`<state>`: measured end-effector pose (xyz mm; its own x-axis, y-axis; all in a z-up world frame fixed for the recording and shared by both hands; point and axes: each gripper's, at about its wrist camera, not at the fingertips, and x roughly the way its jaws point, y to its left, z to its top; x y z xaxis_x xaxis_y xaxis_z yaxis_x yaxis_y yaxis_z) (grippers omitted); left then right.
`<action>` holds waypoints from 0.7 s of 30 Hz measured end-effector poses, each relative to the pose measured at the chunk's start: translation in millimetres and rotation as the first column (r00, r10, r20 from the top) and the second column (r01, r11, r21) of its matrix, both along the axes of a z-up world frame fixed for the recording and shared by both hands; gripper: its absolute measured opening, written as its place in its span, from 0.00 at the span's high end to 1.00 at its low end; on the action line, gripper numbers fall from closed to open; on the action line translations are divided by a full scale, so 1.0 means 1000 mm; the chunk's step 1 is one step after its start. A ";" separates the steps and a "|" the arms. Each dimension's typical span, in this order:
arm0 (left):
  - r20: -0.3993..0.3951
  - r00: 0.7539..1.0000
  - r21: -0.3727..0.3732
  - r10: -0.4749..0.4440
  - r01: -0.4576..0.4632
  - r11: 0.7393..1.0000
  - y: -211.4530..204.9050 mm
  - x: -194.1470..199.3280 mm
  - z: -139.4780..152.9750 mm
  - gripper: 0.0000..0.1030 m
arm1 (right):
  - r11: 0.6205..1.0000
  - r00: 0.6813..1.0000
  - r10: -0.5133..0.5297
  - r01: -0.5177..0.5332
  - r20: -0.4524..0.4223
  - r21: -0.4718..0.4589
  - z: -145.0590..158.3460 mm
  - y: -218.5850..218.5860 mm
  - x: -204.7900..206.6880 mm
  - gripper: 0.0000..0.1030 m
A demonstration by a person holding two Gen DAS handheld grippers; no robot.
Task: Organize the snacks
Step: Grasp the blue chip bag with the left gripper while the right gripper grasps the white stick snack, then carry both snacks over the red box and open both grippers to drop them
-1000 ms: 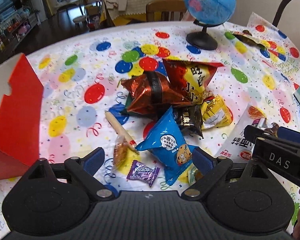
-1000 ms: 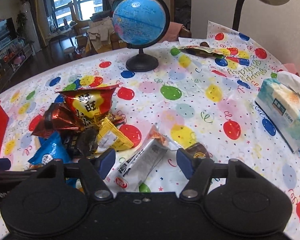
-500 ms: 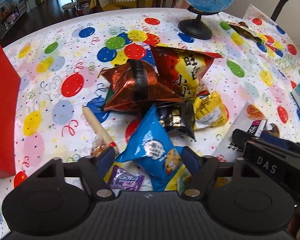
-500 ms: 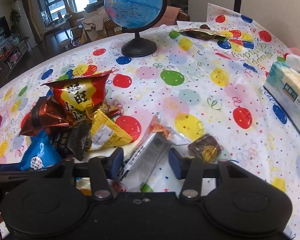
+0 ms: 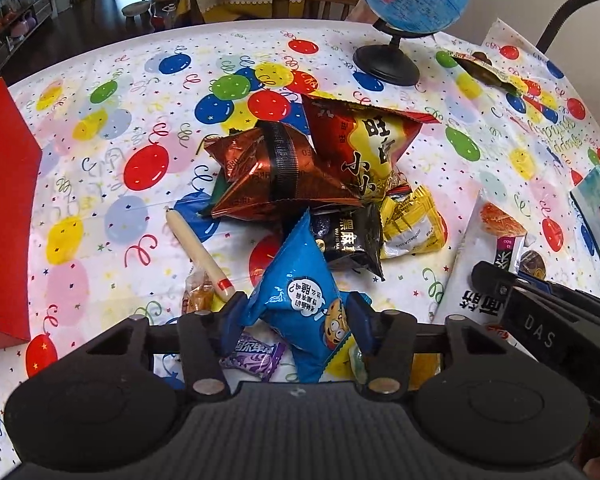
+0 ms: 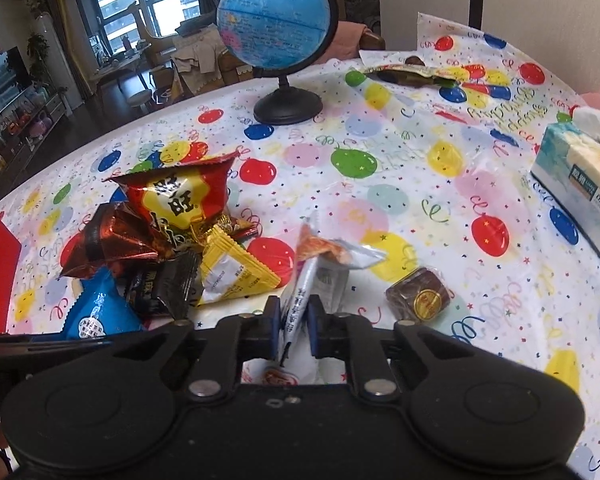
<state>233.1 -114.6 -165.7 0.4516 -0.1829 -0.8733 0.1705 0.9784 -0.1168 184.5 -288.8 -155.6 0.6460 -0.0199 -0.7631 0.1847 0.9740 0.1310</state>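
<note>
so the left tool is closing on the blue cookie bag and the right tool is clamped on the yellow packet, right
Not quite. The right tool is clamped on the white sachet, not the yellow packet, which lies free beside it in the right wrist view. The left tool does flank the blue cookie bag.

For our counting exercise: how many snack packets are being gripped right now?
2. The blue packet sits between the left gripper fingers; the white packet is pinched by the right gripper.
</note>
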 end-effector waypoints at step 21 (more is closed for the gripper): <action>0.047 0.994 -0.088 0.097 -0.093 0.992 0.062 -0.047 0.069 0.50 | 0.991 0.984 0.133 -0.134 0.116 -0.003 0.083 0.032 -0.053 0.92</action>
